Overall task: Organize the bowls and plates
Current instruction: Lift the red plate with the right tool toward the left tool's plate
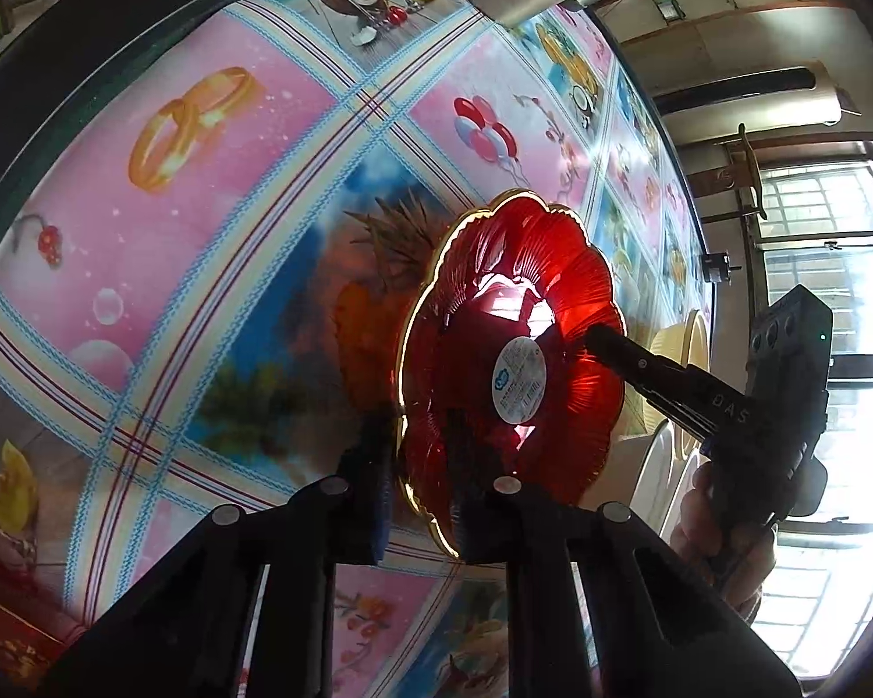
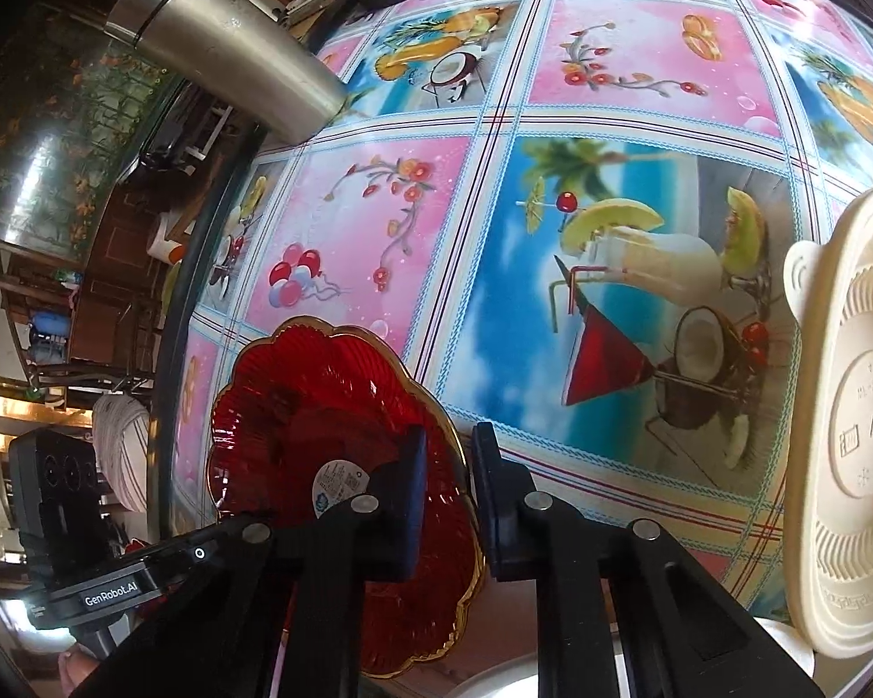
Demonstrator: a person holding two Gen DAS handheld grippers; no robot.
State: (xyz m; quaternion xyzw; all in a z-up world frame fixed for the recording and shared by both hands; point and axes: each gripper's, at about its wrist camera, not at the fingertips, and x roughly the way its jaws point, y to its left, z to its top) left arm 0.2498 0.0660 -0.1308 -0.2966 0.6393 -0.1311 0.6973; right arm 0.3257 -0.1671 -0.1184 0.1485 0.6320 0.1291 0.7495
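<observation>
We see left gripper (image 1: 422, 488) jaws straddling gold rim of red scalloped glass plate (image 1: 512, 343), seemingly pinching it. Right gripper (image 2: 449, 500) likewise astride opposite rim, left finger over plate; full closure unclear. Cream bowl (image 2: 855, 436) upturned, right of right gripper, on patterned tablecloth (image 2: 611, 116).

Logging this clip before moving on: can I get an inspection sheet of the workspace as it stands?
Surface: table under a glossy printed tablecloth of pink and blue fruit-and-drink panels.
Job's things: red glass plate with gold scalloped rim and a sticker, held on edge; cream plastic bowls upturned at the right.
Clutter: steel cylinders at the far edge.
Grippers: left gripper fingers straddle the plate's rim; right gripper also has the rim between its fingers, contact unclear.
Cables: nothing seen.
Surroundings: barred window, wooden furniture.
</observation>
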